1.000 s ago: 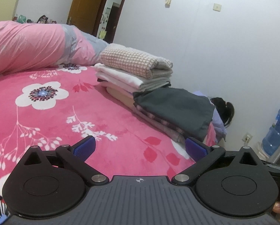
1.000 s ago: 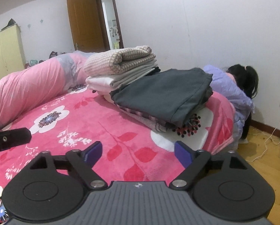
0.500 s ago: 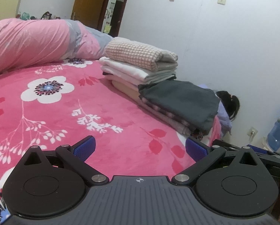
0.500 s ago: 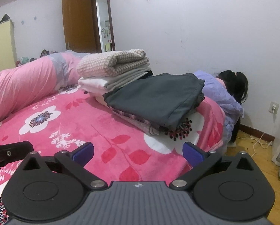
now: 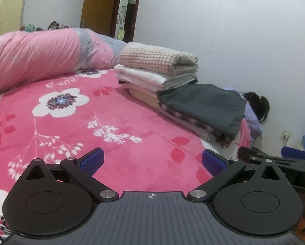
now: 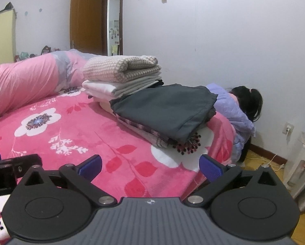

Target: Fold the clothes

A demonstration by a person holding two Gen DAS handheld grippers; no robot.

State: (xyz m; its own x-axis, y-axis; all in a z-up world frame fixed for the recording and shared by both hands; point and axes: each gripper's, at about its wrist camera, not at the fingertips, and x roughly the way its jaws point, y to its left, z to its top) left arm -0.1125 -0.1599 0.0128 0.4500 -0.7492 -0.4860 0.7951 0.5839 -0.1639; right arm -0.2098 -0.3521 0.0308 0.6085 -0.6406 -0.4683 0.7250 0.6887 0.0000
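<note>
Over the pink floral blanket, the left gripper hangs with its blue pads spread wide and nothing between them, and the right gripper does the same just beside it, jaws apart and empty. The folded clothes sit ahead along the bed's right edge: a dark grey garment lies on top of a plaid piece, right at the blanket's corner where a big white flower print shows. Behind it and touching it stands a taller stack, a checked pink-and-white knit rolled on top, a white folded piece under that, and a cream layer at the bottom in the left view. Neither gripper touches any of it; both are well short of the pile. A long pink bolster quilt runs across the far side of the bed. Beyond the bed's corner a dark-haired person in a lilac jacket leans against the mattress by the white wall. A brown door stands open at the back, with a yellow wardrobe at far left.
</note>
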